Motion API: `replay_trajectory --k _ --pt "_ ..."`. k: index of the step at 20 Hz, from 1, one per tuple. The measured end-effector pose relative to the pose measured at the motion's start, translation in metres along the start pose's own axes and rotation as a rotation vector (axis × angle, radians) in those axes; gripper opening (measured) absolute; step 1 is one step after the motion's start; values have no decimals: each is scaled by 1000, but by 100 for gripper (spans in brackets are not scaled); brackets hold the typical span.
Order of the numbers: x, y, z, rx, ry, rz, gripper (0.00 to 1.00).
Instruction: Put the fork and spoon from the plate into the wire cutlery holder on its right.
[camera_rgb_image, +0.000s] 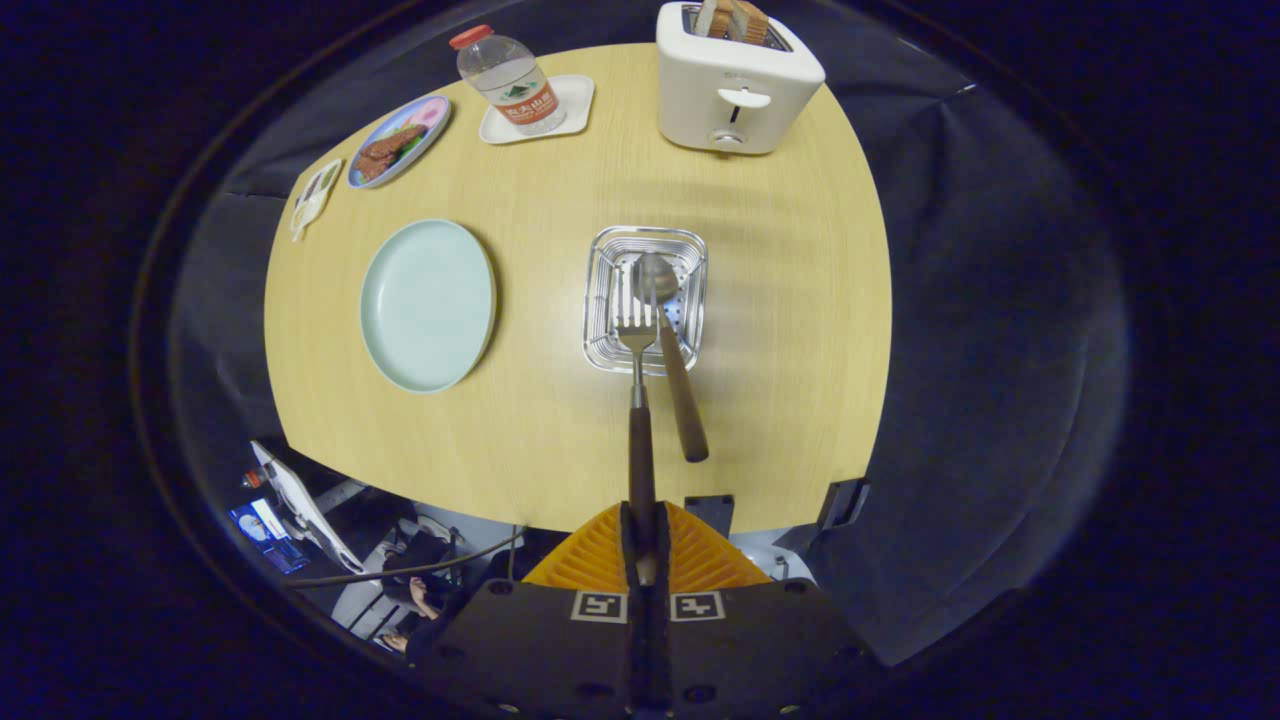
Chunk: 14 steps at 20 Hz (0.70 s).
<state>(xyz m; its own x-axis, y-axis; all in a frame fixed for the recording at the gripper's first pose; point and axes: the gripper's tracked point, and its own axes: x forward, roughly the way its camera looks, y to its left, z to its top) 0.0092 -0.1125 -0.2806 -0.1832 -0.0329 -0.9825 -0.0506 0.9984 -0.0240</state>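
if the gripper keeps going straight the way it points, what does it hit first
Most likely the wire cutlery holder. The gripper has its jaws shut on the fork, whose tines sit over the holder's near rim, beside the spoon already in it. Depth is unclear.

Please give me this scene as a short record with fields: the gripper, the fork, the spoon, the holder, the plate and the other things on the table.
gripper: shut on the fork handle
fork: held above the table, tines over the holder's near rim
spoon: already in the holder, bowl inside, handle leaning out toward the gripper
wire cutlery holder: on the table, right of the plate
plate: pale green, nothing on it
table: round, light wood
further back: toaster with bread, water bottle on a white tray
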Motion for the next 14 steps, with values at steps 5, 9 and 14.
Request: replay_trajectory --k 5,9,14 --pt "4 -4 16 -55 105 -89 1" --pt "6 4 27 -98 142 -104 1" --pt "8 4 37 -111 147 -116 5"
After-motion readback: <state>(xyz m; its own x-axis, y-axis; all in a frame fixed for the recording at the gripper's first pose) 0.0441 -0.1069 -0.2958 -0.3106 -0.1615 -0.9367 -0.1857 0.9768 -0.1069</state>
